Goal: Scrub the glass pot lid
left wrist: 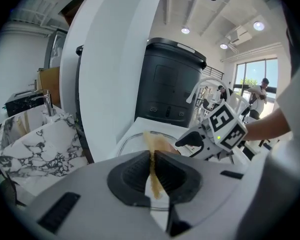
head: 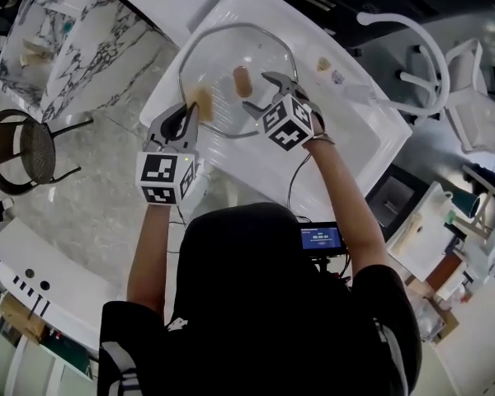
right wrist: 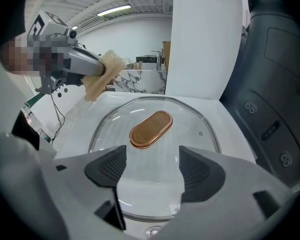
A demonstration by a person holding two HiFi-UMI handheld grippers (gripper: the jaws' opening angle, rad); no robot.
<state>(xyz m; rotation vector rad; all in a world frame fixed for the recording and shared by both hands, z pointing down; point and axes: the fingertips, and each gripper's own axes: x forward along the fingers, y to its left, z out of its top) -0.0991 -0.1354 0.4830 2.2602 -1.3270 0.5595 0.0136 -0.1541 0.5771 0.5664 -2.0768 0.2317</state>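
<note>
Since the sink [head: 371,130] is rimmed all round, strokes are best kept short and inside its walls; the faucet [head: 412,40] stands well apart at one end. The lid [head: 231,52] lies flat at the sink's other end and nearly fills its width, so little side room is left. It should be steadied first by the right gripper [head: 261,91], whose jaws are spread wide and empty above the glass. The left gripper [head: 190,115] is clamped on the sponge [head: 203,103], which is to be pressed flat near the lid's edge and worked toward the knob [head: 242,80].
</note>
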